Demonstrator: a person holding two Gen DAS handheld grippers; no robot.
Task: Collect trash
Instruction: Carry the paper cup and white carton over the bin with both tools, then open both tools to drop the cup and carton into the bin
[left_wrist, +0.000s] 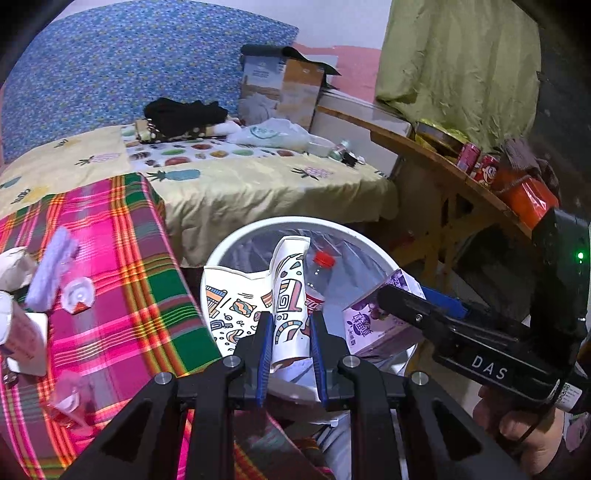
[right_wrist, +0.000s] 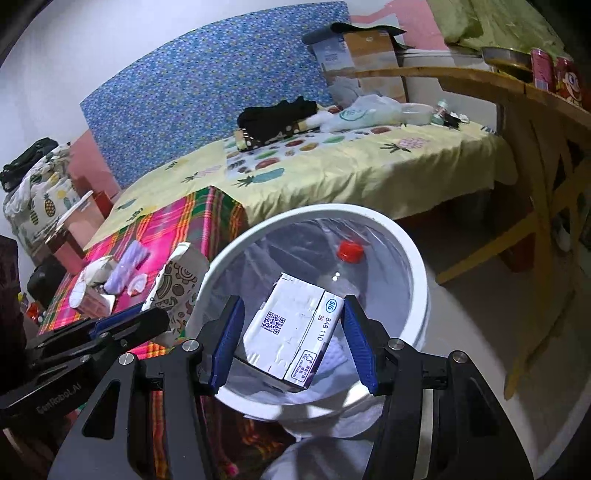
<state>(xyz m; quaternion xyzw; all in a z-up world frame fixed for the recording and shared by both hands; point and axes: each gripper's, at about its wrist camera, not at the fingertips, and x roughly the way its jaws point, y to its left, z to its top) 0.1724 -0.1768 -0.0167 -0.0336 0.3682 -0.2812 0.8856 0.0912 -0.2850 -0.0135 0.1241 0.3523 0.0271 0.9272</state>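
A: From the left wrist, the left tongs (left_wrist: 289, 326) were clamped on a crushed patterned cup (left_wrist: 290, 295) over the white bin (left_wrist: 236, 240); the cup's base was hidden.

B: From the right wrist, the right tongs (right_wrist: 293, 338) gripped a milk carton (right_wrist: 291, 332) above that bin (right_wrist: 417, 258), covering most of a red-capped bottle (right_wrist: 349, 253).

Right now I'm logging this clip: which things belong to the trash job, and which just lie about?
Job: paper cup, milk carton, white bin, red-capped bottle, wrappers on plaid cloth.
Lying about: black garment, cardboard box, red cans.
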